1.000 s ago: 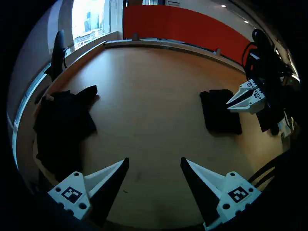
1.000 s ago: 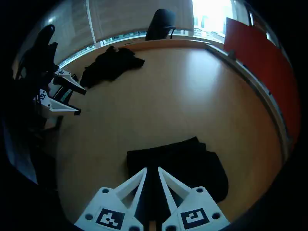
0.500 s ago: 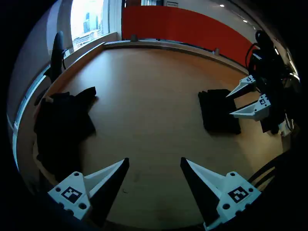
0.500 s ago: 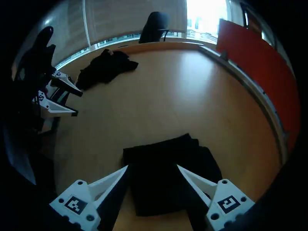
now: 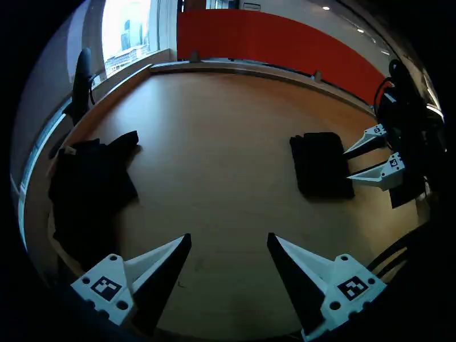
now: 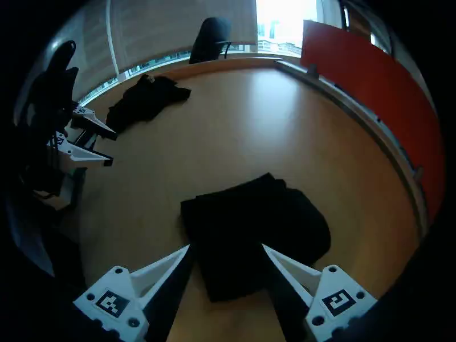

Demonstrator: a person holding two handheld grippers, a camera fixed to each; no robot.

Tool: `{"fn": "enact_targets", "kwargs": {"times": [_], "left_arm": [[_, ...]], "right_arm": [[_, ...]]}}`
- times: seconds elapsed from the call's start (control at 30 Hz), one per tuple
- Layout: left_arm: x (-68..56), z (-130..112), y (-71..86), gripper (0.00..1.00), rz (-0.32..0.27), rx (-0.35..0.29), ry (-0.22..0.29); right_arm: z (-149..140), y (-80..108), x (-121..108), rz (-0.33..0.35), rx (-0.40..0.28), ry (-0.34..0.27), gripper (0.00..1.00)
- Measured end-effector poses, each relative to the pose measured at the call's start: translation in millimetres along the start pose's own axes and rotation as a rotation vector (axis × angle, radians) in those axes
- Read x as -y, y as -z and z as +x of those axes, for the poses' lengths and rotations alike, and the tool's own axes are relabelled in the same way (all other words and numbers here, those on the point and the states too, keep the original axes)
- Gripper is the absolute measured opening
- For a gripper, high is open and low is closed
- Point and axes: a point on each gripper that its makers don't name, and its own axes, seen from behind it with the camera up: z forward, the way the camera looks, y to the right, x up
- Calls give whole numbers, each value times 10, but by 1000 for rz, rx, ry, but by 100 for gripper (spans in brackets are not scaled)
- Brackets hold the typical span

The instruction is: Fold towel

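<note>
The dark towel lies flat on the desk. It is folded into a thick, neat block. One side bulges out a little, but the edges mostly line up.

The towel sits just in front of the right gripper. Its jaws are spread wide and hold nothing. The near edge of the towel lies between the two tips, but they are not pinching it. I cannot tell if the tips touch the cloth.

The left gripper is well apart from the towel, over a bare part of the desk. Its jaws are spread wide too, with nothing in them.

I think the folding of this towel is done, or very nearly. At most it may need a small pat to make the bulging side flat.

A crumpled heap of dark cloth lies at the edge of the desk, near a chair. It may be another towel waiting to be folded, but I cannot tell.
</note>
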Motion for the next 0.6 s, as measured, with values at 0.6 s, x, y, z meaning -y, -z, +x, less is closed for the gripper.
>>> {"fn": "enact_targets", "kwargs": {"times": [0.6], "left_arm": [[-40,15,-19,99,-10,0,-19]], "right_arm": [[-434,173,43,-76,27,-95,78]]}}
